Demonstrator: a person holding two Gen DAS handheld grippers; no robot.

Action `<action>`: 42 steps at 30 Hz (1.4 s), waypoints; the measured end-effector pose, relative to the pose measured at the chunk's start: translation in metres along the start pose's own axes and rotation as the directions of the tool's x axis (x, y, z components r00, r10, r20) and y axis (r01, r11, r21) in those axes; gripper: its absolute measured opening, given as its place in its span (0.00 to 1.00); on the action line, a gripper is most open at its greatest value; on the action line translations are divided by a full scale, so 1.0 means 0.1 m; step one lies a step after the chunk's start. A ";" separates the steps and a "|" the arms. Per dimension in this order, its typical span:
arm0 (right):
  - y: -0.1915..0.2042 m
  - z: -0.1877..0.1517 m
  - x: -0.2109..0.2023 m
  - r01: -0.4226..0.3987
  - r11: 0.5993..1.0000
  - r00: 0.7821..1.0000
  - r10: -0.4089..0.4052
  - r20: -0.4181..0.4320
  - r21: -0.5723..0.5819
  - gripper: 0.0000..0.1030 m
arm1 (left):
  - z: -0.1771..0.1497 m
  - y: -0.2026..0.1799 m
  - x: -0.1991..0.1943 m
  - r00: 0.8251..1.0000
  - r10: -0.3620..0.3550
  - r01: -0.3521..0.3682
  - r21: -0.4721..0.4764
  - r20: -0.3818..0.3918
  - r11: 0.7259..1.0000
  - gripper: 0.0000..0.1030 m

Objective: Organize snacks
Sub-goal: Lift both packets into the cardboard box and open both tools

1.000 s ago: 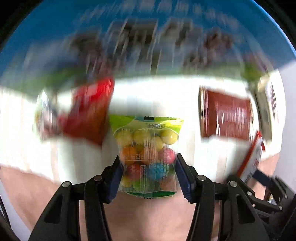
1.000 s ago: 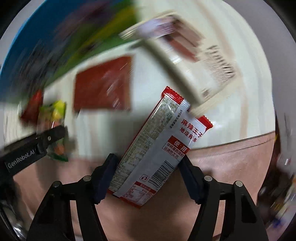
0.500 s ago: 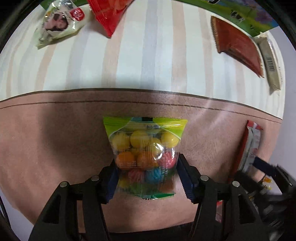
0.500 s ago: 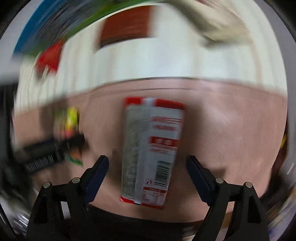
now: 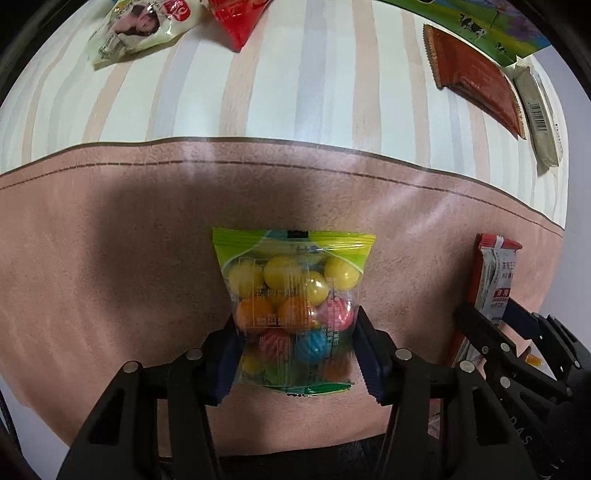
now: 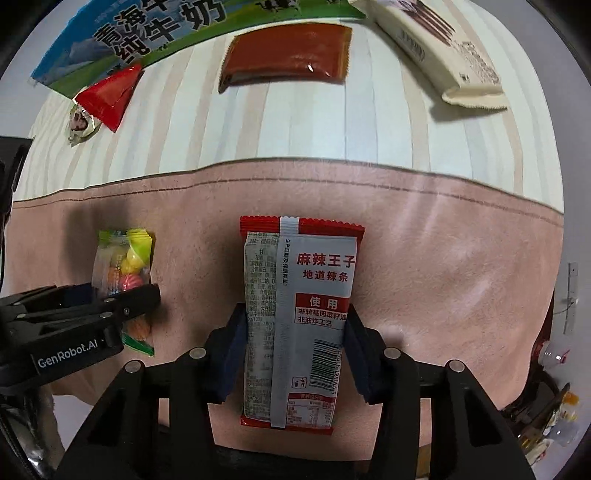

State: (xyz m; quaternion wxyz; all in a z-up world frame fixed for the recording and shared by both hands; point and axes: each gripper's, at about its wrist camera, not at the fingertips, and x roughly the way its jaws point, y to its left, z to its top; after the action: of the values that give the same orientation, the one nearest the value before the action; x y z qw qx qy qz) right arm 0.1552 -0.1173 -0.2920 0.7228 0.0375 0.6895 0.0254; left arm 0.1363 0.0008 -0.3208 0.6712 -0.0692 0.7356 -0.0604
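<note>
My left gripper is shut on a clear and green bag of coloured candy balls, held over the pink cloth band. My right gripper is shut on a red and grey spicy-strip packet, also over the pink band. The candy bag and the left gripper show at the left of the right wrist view. The packet shows at the right of the left wrist view.
On the striped cloth behind lie a dark red-brown flat pack, a cream wafer pack, a red triangular bag, a small pale bag with a face and a blue-green milk carton.
Both grippers have drawn back from the striped cloth to over the pink band with their snacks. The right jaws, wide apart half a second ago, now press the packet.
</note>
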 end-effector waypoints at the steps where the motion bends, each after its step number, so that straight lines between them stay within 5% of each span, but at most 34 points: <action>1: 0.00 -0.01 0.03 -0.003 1.000 1.000 0.003 -0.010 0.005 0.54 | 0.01 0.00 0.01 1.000 0.003 -0.003 0.002 -0.003 1.000 0.51; 8: 0.00 -0.09 0.20 -0.033 0.999 0.999 0.034 -0.027 0.040 0.59 | 0.15 -0.10 -0.01 0.999 0.033 -0.033 0.014 -0.004 0.999 0.51; 15: -0.27 -0.22 0.23 -0.054 0.996 0.998 0.052 0.016 0.075 0.46 | 0.10 -0.29 -0.20 0.999 0.035 -0.035 0.040 0.021 0.999 0.46; 22: -0.49 -0.08 -0.26 -0.130 0.987 0.987 0.119 0.108 0.098 0.45 | 0.17 -0.42 -0.79 0.994 -0.045 0.040 0.053 0.100 0.998 0.46; 25: -0.55 0.05 -0.61 -0.173 0.981 0.973 0.156 0.171 0.089 0.45 | 0.28 -0.50 -1.27 0.978 -0.099 0.088 0.069 0.185 0.994 0.46; 32: -0.57 0.72 -1.74 -0.221 0.975 0.911 0.212 0.352 -0.015 0.45 | 0.76 -0.66 -2.40 0.916 -0.150 0.100 0.149 0.373 0.984 0.46; 36: -0.47 1.32 -2.19 -0.209 0.975 0.883 0.219 0.415 -0.071 0.45 | 1.19 -0.66 -2.63 0.903 -0.128 0.074 0.145 0.410 0.987 0.46; 38: -0.43 1.66 -2.31 -0.170 0.981 0.878 0.194 0.438 -0.094 0.45 | 1.42 -0.64 -2.62 0.903 -0.085 0.031 0.133 0.420 0.991 0.46; 42: -0.23 2.38 -2.16 -0.099 0.988 0.895 0.140 0.423 -0.118 0.45 | 1.98 -0.50 -2.32 0.933 -0.034 0.008 0.076 0.359 0.997 0.46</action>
State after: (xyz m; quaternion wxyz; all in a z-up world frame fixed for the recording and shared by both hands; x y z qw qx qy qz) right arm 0.3824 -0.1644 -0.0677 0.8552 0.0507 0.5074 0.0931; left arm 0.3551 -0.0051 -0.1027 0.7960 -0.0625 0.5966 -0.0807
